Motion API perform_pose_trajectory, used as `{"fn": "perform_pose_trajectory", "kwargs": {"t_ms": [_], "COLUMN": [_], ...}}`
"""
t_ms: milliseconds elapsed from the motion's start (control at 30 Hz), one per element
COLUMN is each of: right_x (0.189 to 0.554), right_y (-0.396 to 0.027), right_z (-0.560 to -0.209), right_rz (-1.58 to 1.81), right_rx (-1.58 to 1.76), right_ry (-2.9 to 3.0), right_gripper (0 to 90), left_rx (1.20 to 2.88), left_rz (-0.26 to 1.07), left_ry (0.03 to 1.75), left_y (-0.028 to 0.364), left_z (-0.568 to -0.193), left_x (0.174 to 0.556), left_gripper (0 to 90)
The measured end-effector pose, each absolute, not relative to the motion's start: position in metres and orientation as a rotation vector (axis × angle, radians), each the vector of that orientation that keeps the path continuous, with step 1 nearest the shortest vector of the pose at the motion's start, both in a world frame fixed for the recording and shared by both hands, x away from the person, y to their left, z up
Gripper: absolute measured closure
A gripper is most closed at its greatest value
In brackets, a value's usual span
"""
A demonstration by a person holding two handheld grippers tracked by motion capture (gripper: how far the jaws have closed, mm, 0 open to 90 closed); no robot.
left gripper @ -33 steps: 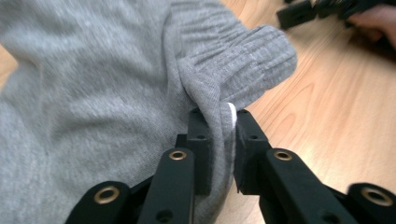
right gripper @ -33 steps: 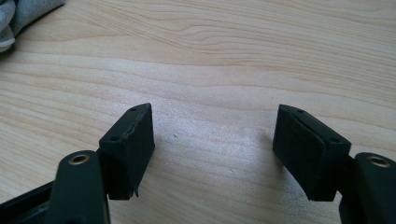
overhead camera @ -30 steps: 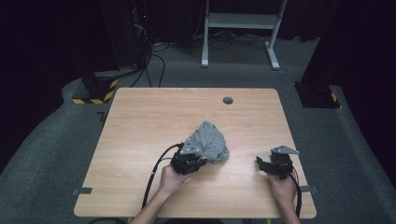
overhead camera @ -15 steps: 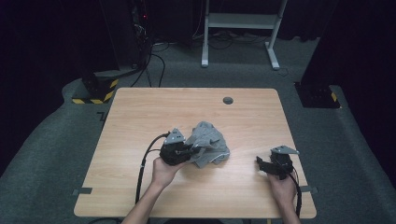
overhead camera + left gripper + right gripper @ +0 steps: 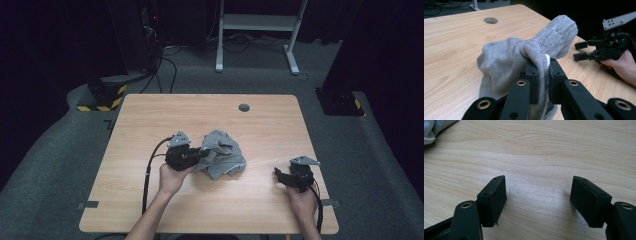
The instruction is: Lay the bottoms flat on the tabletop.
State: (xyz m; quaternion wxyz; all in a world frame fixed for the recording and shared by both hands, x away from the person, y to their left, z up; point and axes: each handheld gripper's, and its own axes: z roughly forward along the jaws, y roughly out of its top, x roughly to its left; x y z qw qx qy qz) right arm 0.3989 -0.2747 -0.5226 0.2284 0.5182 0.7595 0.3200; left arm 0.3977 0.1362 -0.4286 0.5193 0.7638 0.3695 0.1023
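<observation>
The left gripper [image 5: 199, 154] has its jaws clamped on a fold of the crumpled grey knitted cloth [image 5: 222, 154], which lies heaped a little toward the person's side of the middle of the pale wooden worktop [image 5: 150, 120]. In the left gripper view the pinched edge, with a thin white trim, is bunched between the black pads [image 5: 533, 75] and the rest of the cloth [image 5: 506, 62] hangs from them and slumps onto the wood. So the grasp looks made, and the lifting or spreading seems barely begun: most of the cloth is still a wrinkled heap, nothing laid flat or folded.

To the right of the cloth and well apart from it, the right gripper [image 5: 278, 174] rests low by the worktop's near right edge with its jaws standing wide and nothing between them [image 5: 537, 200]; only a corner of the cloth [image 5: 434, 128] shows far off. It probably has yet to take a second corner.

Beyond the cloth, a small round dark hole [image 5: 244, 107] sits near the worktop's far edge. Nothing blocks the way between the right gripper and the cloth.
</observation>
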Motion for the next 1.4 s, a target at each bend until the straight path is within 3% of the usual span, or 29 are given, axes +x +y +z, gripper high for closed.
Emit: {"fn": "perform_pose_trajectory", "kwargs": {"t_ms": [700, 1400], "right_x": [0.399, 0.399], "right_y": [-0.275, -0.275], "right_z": [-0.523, -0.523], "right_rz": [0.881, 0.881], "right_rx": [1.426, 1.425], "right_ry": [2.091, 2.091], "right_gripper": [28.7, 28.7], "left_rx": [1.768, 1.785], "left_rz": [0.301, 0.34], "left_ry": [1.049, 1.21], "left_y": [0.168, 0.194], "left_z": [-0.439, -0.473], "left_x": [0.419, 0.435], "left_gripper": [80.9, 80.9]}}
